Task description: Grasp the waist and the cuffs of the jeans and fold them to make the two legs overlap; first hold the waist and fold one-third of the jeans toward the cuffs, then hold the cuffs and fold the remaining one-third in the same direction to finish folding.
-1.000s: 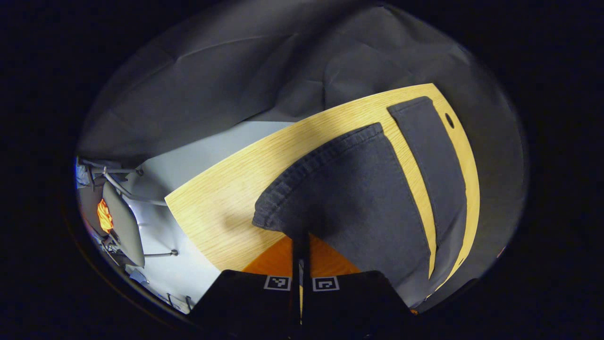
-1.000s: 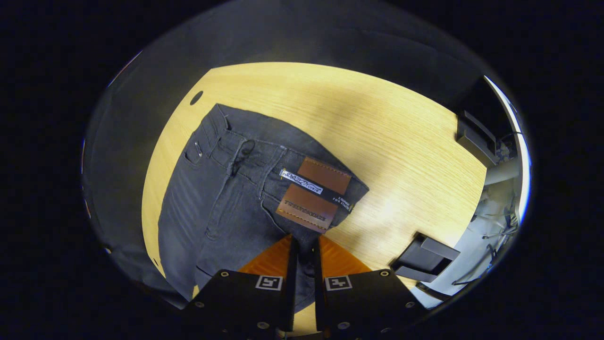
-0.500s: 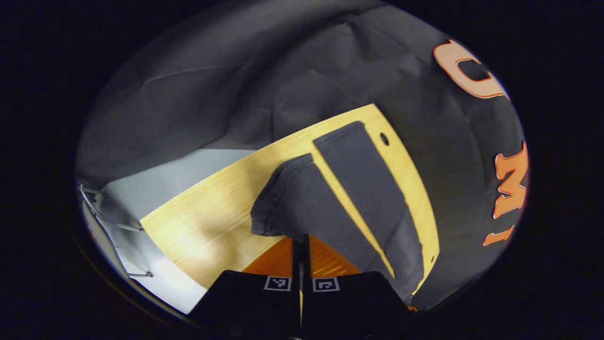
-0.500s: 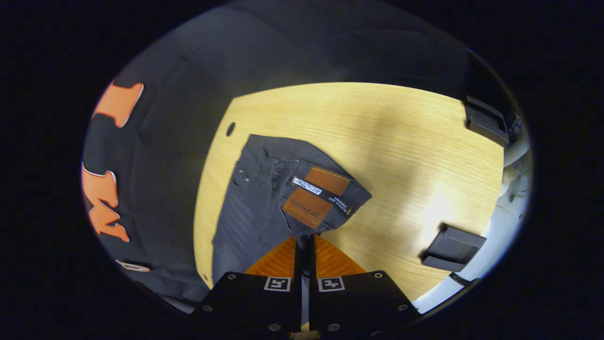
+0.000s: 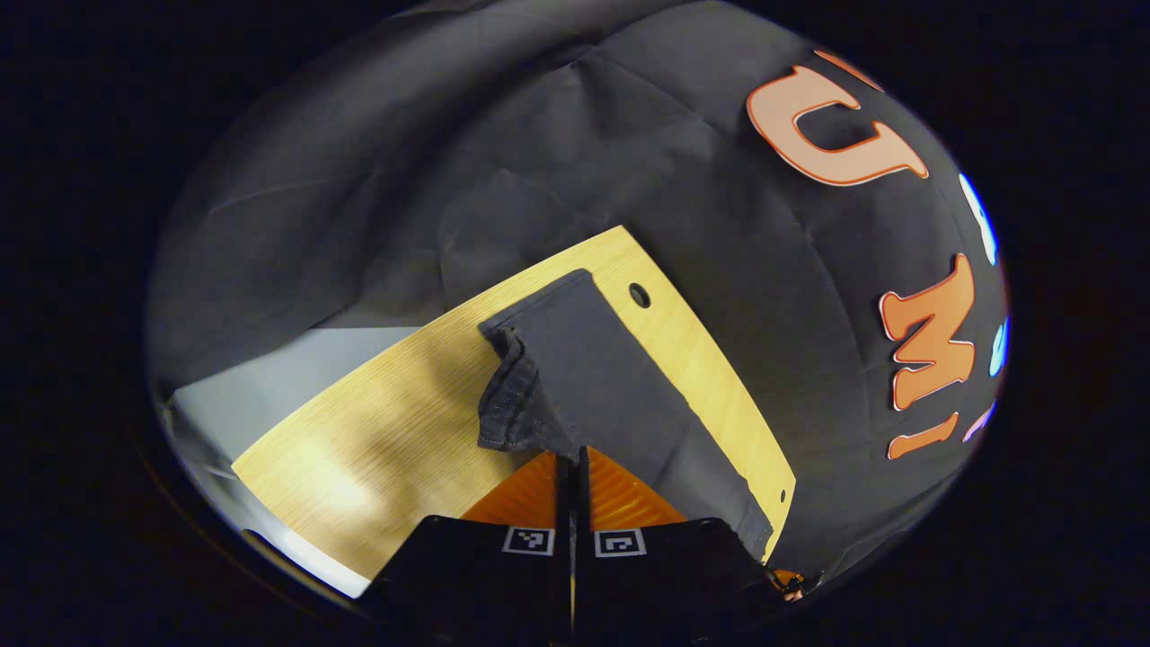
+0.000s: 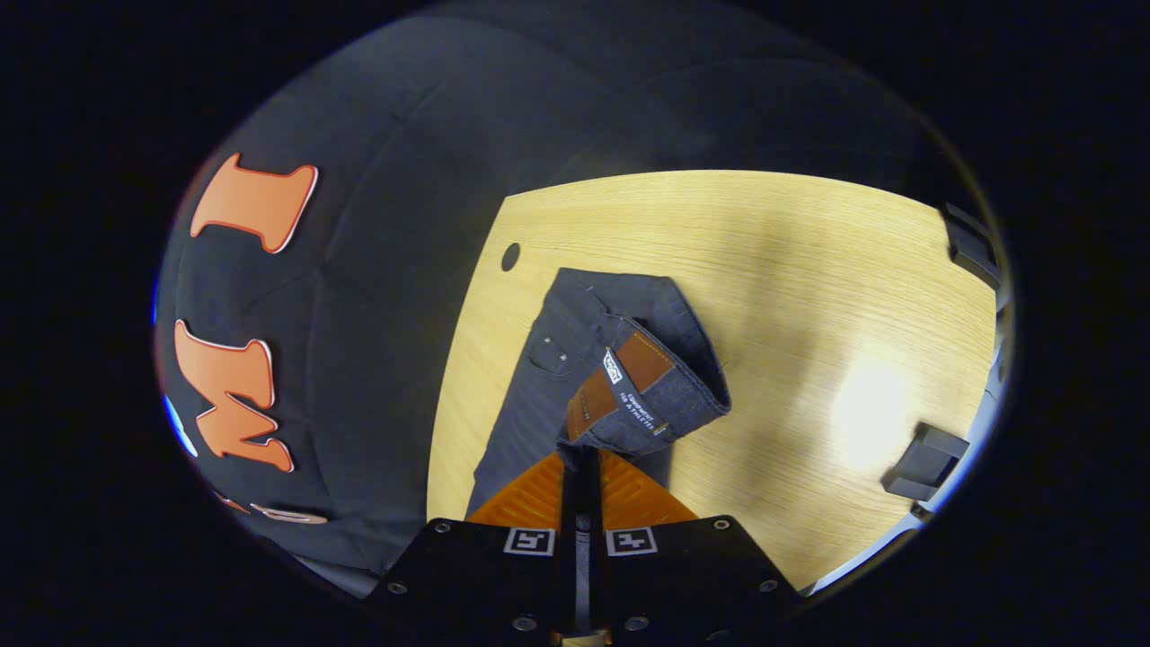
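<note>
Cloth-walled booth [image 5: 539,162], wooden table [image 6: 764,252]

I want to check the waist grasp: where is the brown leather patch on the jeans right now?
In the right gripper view the brown leather patch sits just above the right tool, on the lifted waistband of the jeans, above the wooden table.

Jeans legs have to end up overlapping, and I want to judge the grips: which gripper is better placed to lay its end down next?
Neither clearly: the left gripper is shut on the cuff, the right gripper on the waist, both ends lifted off the table. Probably both together.
</note>
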{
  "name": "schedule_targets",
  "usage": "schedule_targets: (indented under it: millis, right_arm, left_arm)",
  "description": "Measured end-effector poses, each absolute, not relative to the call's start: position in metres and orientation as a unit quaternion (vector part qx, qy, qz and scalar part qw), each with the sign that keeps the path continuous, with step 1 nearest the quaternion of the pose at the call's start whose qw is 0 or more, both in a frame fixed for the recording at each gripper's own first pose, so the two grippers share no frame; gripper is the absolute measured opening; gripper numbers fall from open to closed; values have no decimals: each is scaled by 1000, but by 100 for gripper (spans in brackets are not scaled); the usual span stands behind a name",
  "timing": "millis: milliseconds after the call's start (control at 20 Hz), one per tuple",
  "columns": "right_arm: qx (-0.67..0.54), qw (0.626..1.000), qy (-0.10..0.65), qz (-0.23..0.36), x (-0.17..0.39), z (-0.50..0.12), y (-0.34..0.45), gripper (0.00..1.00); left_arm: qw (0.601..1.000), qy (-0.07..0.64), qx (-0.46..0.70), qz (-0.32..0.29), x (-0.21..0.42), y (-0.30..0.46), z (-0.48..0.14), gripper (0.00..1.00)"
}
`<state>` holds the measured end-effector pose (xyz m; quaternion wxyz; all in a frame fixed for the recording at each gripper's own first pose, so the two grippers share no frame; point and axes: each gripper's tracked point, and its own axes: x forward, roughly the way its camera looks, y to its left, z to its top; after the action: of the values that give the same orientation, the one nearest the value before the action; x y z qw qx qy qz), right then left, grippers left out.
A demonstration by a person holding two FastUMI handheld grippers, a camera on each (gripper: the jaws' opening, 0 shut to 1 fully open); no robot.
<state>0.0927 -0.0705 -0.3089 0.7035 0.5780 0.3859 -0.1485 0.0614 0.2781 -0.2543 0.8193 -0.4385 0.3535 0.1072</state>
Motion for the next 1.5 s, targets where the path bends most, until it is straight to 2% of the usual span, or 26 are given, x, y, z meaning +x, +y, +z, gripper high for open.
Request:
schedule_targets:
  millis: [250, 400, 750, 800, 850, 900, 1500]
  right_arm:
    - [587, 706, 372, -137, 126, -298, -68, 7]
    - [576, 707, 389, -132, 132, -302, -61, 6]
    - [558, 714, 405, -121, 169, -297, -62, 7]
    - [551, 720, 403, -126, 176, -296, -68, 11]
    - [548, 723, 402, -124, 182, -295, -71, 11]
    - [552, 722, 397, -124, 189, -290, -73, 6]
    - [560, 692, 427, -160, 258, -322, -78, 7]
  left_arm:
    - [831, 343, -428, 94, 103, 279, -242, 2]
    - [823, 365, -425, 92, 116, 270, -253, 2]
    - [829, 358, -420, 91, 167, 271, -244, 2]
    - [830, 358, -417, 92, 176, 273, -244, 2]
    - [832, 357, -414, 96, 183, 275, -244, 2]
    - [832, 354, -416, 97, 192, 278, -241, 2]
    - [826, 375, -382, 175, 263, 312, -277, 2]
